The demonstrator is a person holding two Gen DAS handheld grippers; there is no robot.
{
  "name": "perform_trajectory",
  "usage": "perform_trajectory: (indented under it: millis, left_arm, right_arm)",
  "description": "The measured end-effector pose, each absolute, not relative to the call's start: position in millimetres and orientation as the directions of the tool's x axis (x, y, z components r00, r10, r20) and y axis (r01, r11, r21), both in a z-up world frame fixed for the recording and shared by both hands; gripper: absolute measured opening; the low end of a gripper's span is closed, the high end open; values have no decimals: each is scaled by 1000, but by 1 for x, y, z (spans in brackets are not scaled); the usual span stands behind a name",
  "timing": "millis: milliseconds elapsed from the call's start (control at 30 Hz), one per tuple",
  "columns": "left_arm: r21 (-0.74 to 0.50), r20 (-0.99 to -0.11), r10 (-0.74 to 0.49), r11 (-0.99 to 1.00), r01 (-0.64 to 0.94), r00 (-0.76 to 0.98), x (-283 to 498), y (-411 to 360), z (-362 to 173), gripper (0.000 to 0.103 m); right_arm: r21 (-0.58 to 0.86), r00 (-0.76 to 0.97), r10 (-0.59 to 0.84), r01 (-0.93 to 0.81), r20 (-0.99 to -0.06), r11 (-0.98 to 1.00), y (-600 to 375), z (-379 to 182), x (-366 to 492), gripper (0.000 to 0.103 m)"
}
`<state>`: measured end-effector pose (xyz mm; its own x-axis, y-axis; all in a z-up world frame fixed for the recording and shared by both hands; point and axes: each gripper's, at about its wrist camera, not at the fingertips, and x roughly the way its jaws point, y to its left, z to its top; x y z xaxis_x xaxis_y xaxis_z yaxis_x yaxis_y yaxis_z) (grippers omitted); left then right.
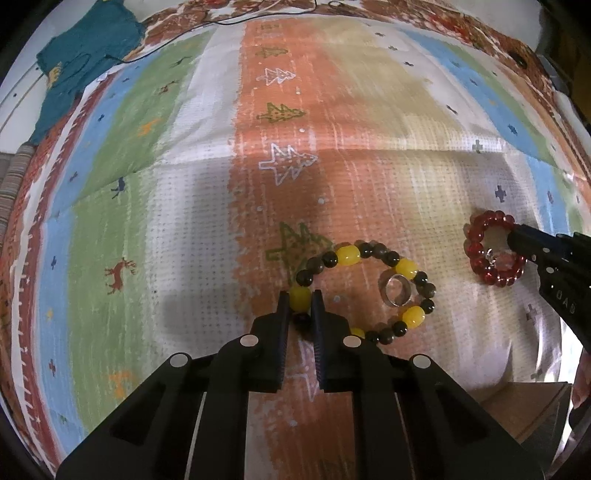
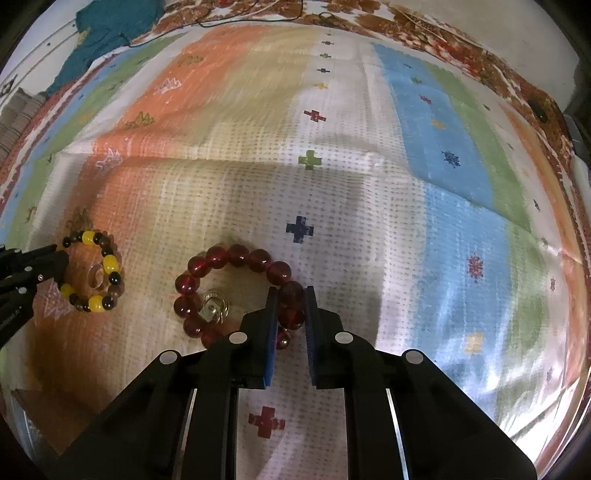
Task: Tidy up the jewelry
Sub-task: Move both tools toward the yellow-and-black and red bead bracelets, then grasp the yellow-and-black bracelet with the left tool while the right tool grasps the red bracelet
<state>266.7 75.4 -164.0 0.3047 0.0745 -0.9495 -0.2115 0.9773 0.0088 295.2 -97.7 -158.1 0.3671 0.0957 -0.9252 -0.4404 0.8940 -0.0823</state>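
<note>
A bracelet of dark and yellow beads (image 1: 384,258) lies on the striped cloth (image 1: 184,184). A silver ring (image 1: 396,290) lies inside its loop. My left gripper (image 1: 300,300) is shut on one yellow bead at the bracelet's near left. A red bead bracelet (image 2: 236,256) lies to the right with small metal rings (image 2: 213,309) inside its loop. My right gripper (image 2: 291,300) is shut on red beads at its near right side. Each view shows the other gripper and bracelet: the red bracelet (image 1: 480,254) at right in the left view, the yellow bracelet (image 2: 107,264) at left in the right view.
A teal garment (image 1: 81,62) lies at the far left corner of the cloth, with a thin dark cable (image 1: 207,26) running along the far edge. A brown box corner (image 1: 524,410) sits near, between the two grippers.
</note>
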Motion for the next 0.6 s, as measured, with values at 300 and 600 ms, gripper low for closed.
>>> perform_trajectory:
  millis: [300,600]
  left_arm:
    - [-45,-929,38,976,-213,369,253,67,-132,11]
    - [-85,-890,3,981,-172,456,242,49,-92,11]
  right_arm:
    - [-54,399,133,-424,-907,904,-109,-133,282,14]
    - [-27,446,195,-444,-874,896,-105,-102,263,14]
